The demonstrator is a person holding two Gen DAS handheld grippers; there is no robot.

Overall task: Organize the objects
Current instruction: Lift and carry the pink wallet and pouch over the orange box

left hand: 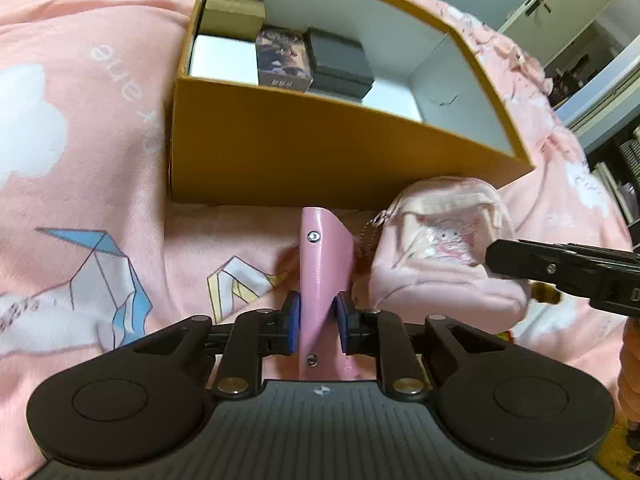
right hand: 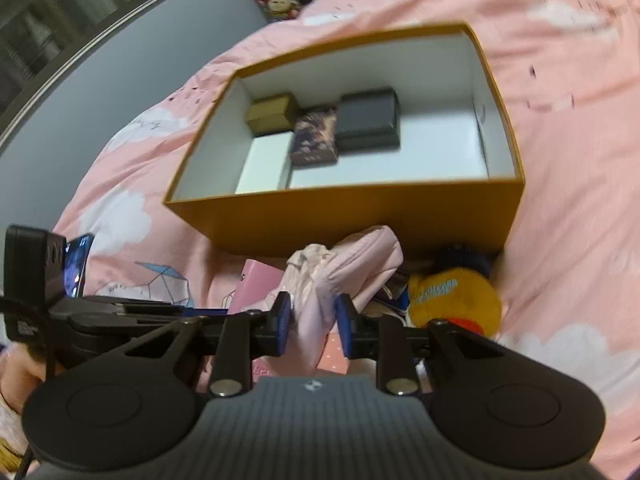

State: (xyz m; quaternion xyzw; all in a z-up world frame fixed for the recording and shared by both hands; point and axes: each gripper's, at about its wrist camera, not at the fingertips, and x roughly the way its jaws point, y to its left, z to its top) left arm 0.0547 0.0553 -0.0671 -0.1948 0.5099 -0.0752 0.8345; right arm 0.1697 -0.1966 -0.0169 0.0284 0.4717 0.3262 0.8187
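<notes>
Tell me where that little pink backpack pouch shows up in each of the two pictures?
Left wrist view: the pink backpack pouch lies right of centre, just before the orange box, with the right gripper reaching it from the right.
Right wrist view: the pouch is at lower centre, pinched in the right gripper.
Shared landmark: the orange box, directly behind the pouch in both.

Pink bed cover [left hand: 92, 152] (cloud and origami prints) is carrying everything I'm seeing. Orange box [left hand: 320, 152] is sitting directly on it; pink pouch [left hand: 440, 256] and yellow plush toy [right hand: 456, 300] are lying just beside the box's near wall.
</notes>
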